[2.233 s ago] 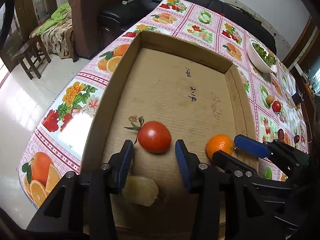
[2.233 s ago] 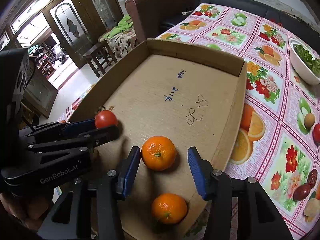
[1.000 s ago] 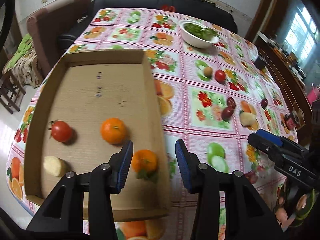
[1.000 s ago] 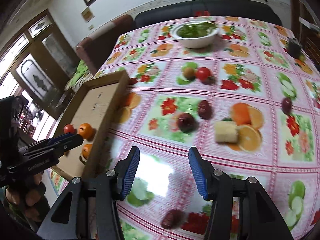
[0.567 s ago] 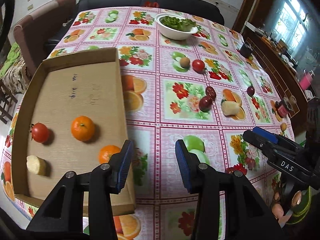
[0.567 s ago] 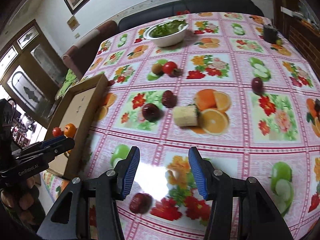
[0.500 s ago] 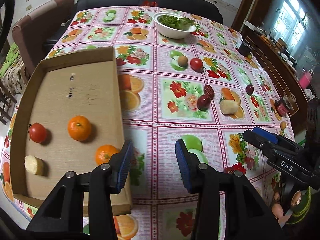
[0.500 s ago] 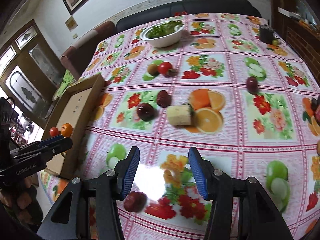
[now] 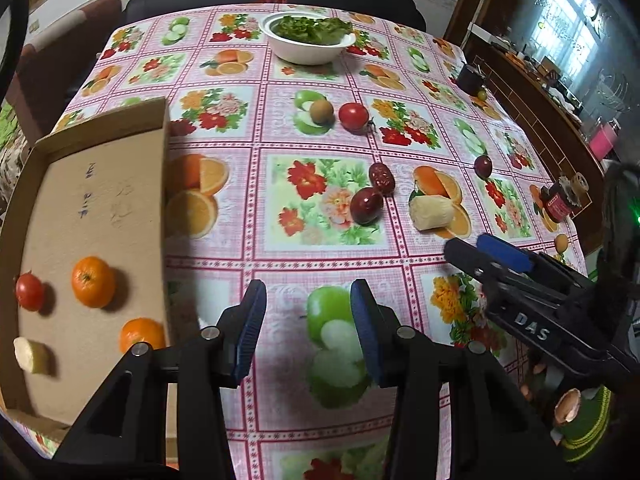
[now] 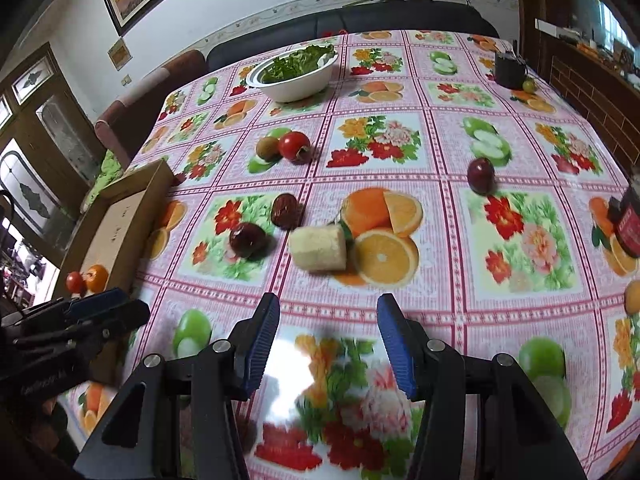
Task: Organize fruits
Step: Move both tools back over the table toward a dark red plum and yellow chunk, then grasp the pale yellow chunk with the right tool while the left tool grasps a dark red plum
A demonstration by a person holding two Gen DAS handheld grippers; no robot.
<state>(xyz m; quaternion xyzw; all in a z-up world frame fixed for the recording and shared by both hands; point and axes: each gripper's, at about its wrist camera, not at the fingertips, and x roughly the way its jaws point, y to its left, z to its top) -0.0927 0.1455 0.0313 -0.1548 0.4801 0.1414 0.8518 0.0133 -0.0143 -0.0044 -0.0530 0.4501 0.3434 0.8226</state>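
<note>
A cardboard tray [image 9: 164, 184] at the table's left holds a tomato [image 9: 29, 292], two oranges [image 9: 93, 281] [image 9: 142, 334] and a pale chunk [image 9: 31, 355]. On the tablecloth lie another pale chunk [image 10: 319, 249], two dark red fruits [image 10: 247, 240] [image 10: 285, 211], a third one [image 10: 481, 174] farther right, a tomato [image 10: 294, 146] and a kiwi [image 10: 267, 147]. My left gripper [image 9: 306, 322] is open above the cloth just right of the tray. My right gripper [image 10: 326, 342] is open with nothing between its fingers, a little short of the pale chunk.
A white bowl of greens [image 10: 294, 74] stands at the back. A dark cup [image 10: 509, 68] and a red-labelled jar [image 10: 628, 228] sit near the right edge. The tablecloth's printed fruits are flat pictures. A sofa lies beyond the table's far edge.
Both grippers have swung away from the tray toward the right over the tablecloth. The loose fruits now lie closer ahead of the right gripper. Neither gripper's opening has changed.
</note>
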